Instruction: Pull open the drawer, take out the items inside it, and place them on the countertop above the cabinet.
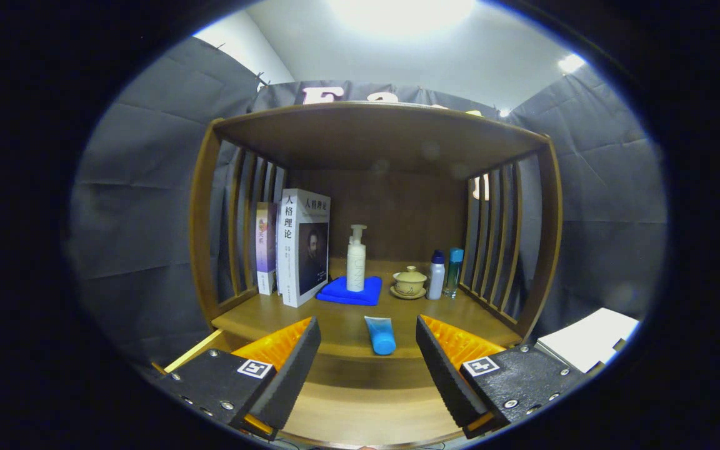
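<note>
**Blue tube dead ahead, lying lengthwise toward me**

My gripper (367,350) is spread wide with nothing between its fingers, held level in front of the wooden cabinet (205,250). Straight ahead, in line with the gap between the fingertips and a little beyond them, a small blue plastic tube (380,335) lies flat on the wooden countertop (254,319), near its front edge. Its long axis runs almost directly along my line of approach, the rounded cap end pointing at me and the flatter tail pointing back toward the shelf's rear. It sits apart from the things behind it: a white pump bottle (355,259) standing on a folded blue cloth (335,291), a lidded beige cup on its saucer (409,281), two slim bottles (444,274) by the right slats, and upright books (300,247) on the left.

I judge the tube already sits where the task wants it. I cannot make out the drawer itself from here; it presumably lies below the countertop's front lip, so my next move would be downward, not forward.
</note>
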`<state>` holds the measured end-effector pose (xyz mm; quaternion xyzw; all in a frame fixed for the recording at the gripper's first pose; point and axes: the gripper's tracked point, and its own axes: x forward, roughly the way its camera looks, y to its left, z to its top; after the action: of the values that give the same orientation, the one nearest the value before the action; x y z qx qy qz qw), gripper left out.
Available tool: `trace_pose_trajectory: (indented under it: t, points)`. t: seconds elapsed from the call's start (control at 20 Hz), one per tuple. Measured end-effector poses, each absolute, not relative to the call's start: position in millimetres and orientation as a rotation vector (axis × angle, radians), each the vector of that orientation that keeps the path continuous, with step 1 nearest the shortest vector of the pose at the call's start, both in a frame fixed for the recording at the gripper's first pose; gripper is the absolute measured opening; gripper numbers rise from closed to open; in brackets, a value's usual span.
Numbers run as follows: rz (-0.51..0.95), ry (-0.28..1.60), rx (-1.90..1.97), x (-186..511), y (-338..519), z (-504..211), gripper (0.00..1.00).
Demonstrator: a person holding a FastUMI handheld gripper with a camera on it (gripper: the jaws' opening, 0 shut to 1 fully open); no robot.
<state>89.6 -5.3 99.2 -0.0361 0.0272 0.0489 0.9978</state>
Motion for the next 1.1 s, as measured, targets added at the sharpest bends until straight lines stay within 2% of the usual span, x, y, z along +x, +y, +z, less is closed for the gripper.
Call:
trace_pose_trajectory:
  t: [0.55,1.1]
  points:
    - [0.081,0.024,-0.051,8.5,-9.4,51.2,0.95]
    - [0.108,0.135,-0.060,-30.0,-34.4,-25.5,0.95]
